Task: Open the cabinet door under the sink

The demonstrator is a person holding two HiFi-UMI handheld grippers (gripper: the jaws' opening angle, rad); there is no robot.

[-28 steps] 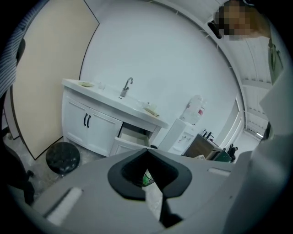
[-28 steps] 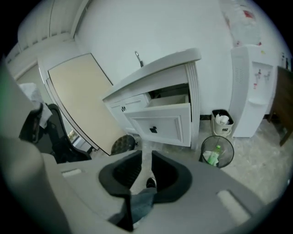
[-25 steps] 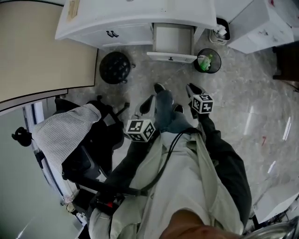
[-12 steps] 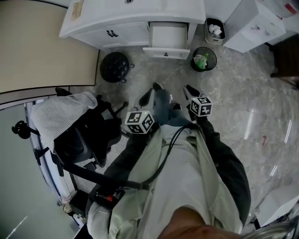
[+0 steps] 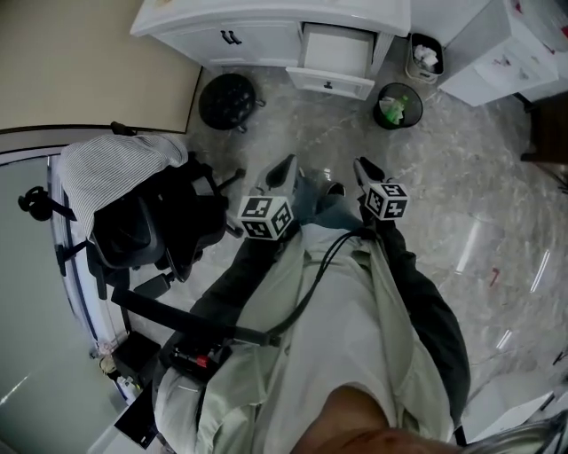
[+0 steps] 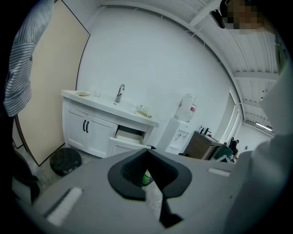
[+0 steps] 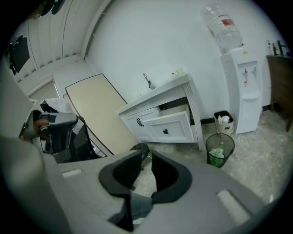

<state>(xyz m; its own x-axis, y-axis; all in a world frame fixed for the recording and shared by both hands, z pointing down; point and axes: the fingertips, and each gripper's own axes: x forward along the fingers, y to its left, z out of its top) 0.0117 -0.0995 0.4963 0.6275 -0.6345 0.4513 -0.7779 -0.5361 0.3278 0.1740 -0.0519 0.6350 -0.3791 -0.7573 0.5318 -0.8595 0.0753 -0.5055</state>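
Cabinet door (image 5: 222, 40) under the sink (image 6: 114, 105) is seen closed, well ahead of both tongs. Left tongs (image 5: 282, 167) are pinched together, empty; right tongs (image 5: 365, 168) are held narrowly apart, empty too.

white cabinet (image 5: 200, 43), black handles (image 5: 231, 37)

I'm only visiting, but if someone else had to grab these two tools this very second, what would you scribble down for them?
Left tool: jaws together, empty, held in the air.
Right tool: jaws slightly apart, empty, also in the air.
Sink cabinet: across the floor ahead, out of reach. Its two doors with black handles are shut; the drawer beside them is pulled out.
Done: nothing on the doors yet.
Left: walk up, catch a handle, swing a door open. Mind the black stool on the floor in front of the doors.
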